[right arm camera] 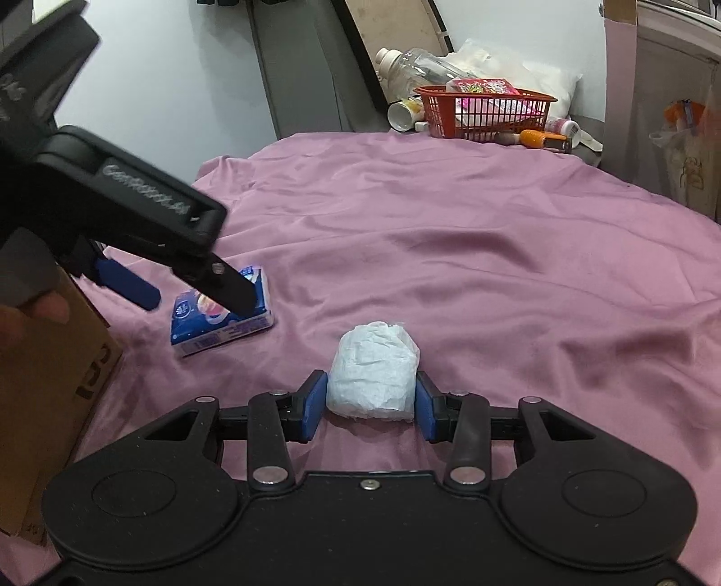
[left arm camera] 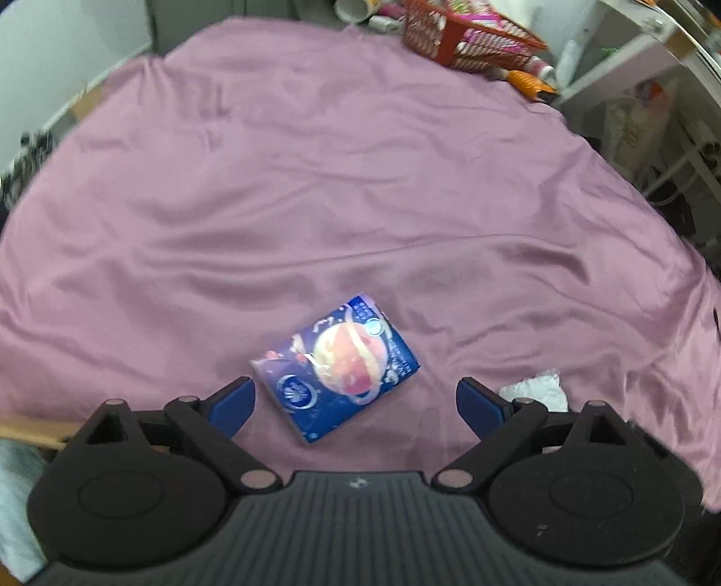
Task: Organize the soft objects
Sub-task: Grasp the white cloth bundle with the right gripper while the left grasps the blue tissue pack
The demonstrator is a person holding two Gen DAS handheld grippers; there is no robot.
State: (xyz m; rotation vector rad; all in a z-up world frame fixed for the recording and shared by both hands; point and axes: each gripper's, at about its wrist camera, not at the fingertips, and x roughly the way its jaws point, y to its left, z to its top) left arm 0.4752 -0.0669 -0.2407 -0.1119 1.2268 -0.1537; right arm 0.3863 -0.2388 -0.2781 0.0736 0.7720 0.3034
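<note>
White crumpled tissue wad (right arm camera: pixel 372 372) sitting on the mauve bedsheet (right arm camera: pixel 473 252), near the front edge, clamped between the blue pads (right arm camera: pixel 313 405) of the right claw (right arm camera: pixel 370 405); pads pressed against both sides of the wad. Same wad glimpsed at the lower right in the left wrist view (left arm camera: pixel 536 390), just beyond the left claw's right finger.

Blue tissue packet (left arm camera: pixel 337 367) with a pink-orange planet print lying flat on the sheet, tilted, to the left of the wad and apart from it. Also seen in the right wrist view (right arm camera: pixel 221 321), partly covered by the left claw's finger.

Left claw (left arm camera: pixel 356 401) spread wide, hovering over the packet with blue pads (left arm camera: pixel 234 403) on either side, not touching it as far as can be told. From the right wrist view, left claw (right arm camera: pixel 198 295) angled down toward the packet, a hand (right arm camera: pixel 31 318) gripping its body at the left edge.

Brown cardboard box (right arm camera: pixel 49 383) at the left, beside the sheet. Far back, a red plastic basket (right arm camera: pixel 484 112) holding pink packets, with a clear bottle (right arm camera: pixel 414 63) behind it and an orange bottle (right arm camera: pixel 538 139) lying next to it. Basket also at the top of the left wrist view (left arm camera: pixel 468 36).
</note>
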